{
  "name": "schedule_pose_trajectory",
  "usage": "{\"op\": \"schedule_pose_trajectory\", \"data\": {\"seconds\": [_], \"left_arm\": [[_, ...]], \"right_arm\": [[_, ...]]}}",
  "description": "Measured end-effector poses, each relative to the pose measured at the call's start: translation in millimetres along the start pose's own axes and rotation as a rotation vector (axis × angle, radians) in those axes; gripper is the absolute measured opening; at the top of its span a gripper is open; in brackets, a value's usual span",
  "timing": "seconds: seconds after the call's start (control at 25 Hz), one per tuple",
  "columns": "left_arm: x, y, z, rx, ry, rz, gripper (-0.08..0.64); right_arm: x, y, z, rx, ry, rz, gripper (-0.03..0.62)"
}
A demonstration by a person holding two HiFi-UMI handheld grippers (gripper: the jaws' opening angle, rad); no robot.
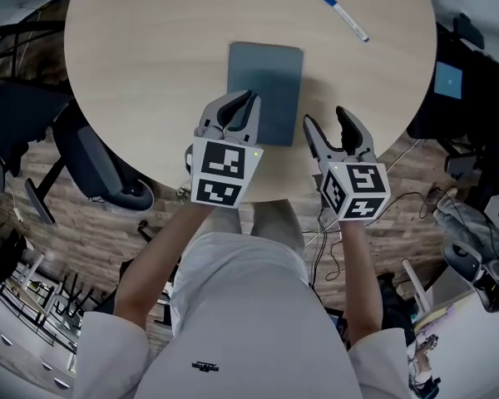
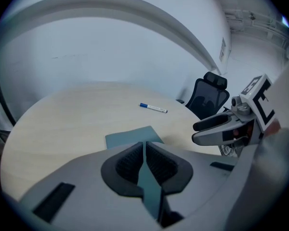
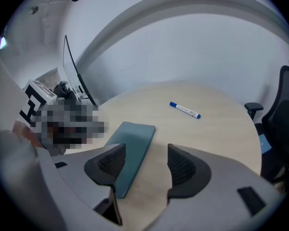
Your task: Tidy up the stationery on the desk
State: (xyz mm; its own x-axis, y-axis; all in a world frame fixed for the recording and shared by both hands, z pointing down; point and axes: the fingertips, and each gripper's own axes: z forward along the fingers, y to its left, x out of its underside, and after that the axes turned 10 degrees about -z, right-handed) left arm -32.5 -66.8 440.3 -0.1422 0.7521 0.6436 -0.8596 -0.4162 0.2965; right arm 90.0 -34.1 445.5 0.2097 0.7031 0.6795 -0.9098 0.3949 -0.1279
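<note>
My left gripper (image 1: pixel 244 105) is closed on the near left edge of the notebook (image 1: pixel 272 73). The notebook lies on the round table (image 1: pixel 150 65), centred and close to the near rim. I judge an edge grip suits it because a thin flat cover offers no other hold. My right gripper (image 1: pixel 325 126) has its jaws apart and empty, just right of the notebook, ready to assist. The pen (image 1: pixel 343 15) lies well apart at the far right, not yet collected.

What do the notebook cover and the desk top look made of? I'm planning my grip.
Notebook: matte grey-blue cover, likely card or soft plastic; the colour is even with no glare. Desk top: probably pale wood-look laminate; it is smooth with faint grain and a soft sheen.
</note>
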Motion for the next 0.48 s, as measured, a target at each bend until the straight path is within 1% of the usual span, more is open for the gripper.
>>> {"op": "schedule_pose_trajectory", "data": {"seconds": [0.12, 0.24, 0.4, 0.48], "left_arm": [[-11, -8, 6, 0.029, -0.003, 0.004, 0.027], [-18, -10, 14, 0.04, 0.001, 0.011, 0.025], [-25, -19, 29, 0.065, 0.0, 0.0, 0.025], [-26, -21, 35, 0.087, 0.013, 0.01, 0.025]], "right_arm": [[-14, -19, 3, 0.016, -0.013, -0.012, 0.298], [-26, -36, 11, 0.04, -0.032, -0.017, 0.298], [-38, -67, 23, 0.073, -0.035, -0.054, 0.298], [-44, -78, 31, 0.075, -0.039, -0.07, 0.298]]}}
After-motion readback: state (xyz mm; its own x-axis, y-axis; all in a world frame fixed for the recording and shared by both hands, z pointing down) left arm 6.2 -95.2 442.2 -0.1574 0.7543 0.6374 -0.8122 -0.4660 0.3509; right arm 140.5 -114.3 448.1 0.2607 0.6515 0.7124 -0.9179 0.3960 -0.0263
